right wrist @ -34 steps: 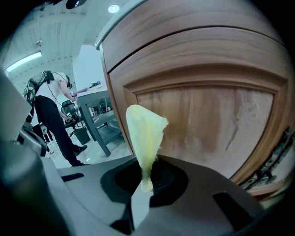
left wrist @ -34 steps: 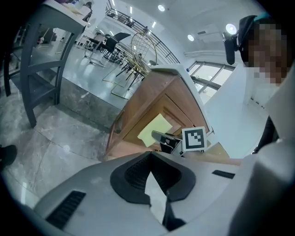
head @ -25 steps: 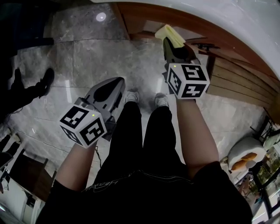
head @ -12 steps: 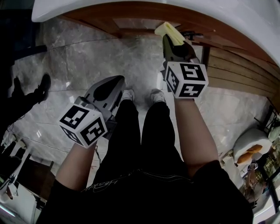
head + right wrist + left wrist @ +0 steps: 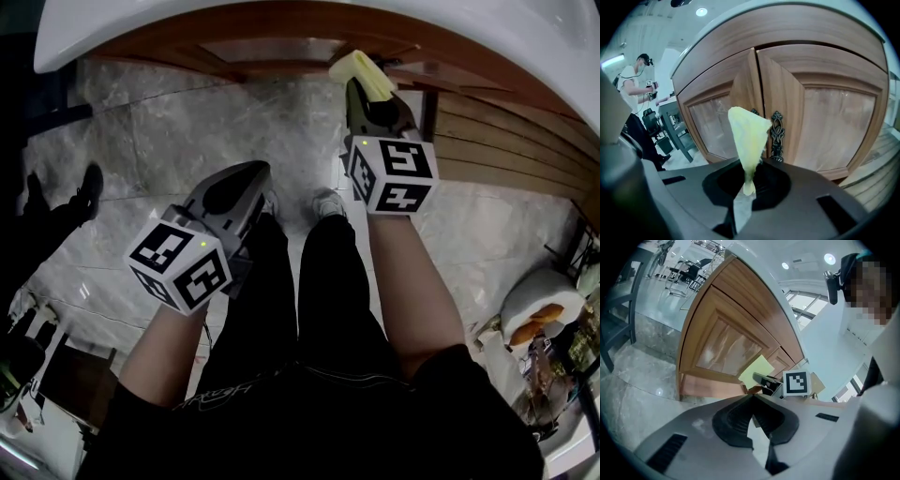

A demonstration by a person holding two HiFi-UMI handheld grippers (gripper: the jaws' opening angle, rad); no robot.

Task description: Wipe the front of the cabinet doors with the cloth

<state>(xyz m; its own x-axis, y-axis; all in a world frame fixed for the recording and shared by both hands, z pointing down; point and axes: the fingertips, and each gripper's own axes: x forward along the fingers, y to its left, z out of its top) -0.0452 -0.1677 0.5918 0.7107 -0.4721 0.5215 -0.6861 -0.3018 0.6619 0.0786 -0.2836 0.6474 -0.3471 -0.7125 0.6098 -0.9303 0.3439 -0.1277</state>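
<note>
While the right tool pinches the yellow cloth before the cabinet doors, left tool pressed together, well apart from them.

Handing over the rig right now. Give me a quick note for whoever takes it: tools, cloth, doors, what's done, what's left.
Right tool: shut on the yellow cloth, which stands up out of the jaws, facing the cabinet doors.
Left tool: shut, empty, off to the side.
Doors: both closed. The cloth sits by the ornate handle at the centre; contact can't be confirmed.
Done: cloth in grip, at the doors.
Left: wipe both door fronts.
</note>
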